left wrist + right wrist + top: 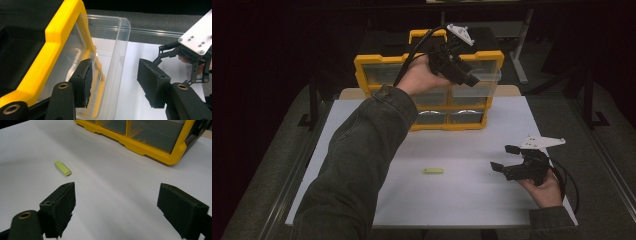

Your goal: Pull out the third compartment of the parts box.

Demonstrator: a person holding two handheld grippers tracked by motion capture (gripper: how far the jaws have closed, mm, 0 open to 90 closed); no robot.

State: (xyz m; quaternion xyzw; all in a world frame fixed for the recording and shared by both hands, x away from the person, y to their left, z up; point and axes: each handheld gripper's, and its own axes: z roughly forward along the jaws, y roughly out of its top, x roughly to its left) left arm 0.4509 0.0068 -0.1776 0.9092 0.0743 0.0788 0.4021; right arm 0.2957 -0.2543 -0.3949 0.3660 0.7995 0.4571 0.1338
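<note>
Left gripper (472, 79), upper centre of high view, straddled wall of clear plastic drawer (110, 50) pulled from yellow organiser (362, 67), jaws half open, pads not pressing. Right gripper (116, 207) wide open, empty. Small yellow-green bar (63, 168) lay upper left of its jaws, long axis diagonal, nearer right hand.

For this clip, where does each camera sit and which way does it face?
High view: above the person's side, facing forward and down on the table; both forearms show.
Left gripper view: rides the left claw, facing the clear drawer.
Right gripper view: rides the right claw, facing the green piece.
All share the yellow organizer.
</note>
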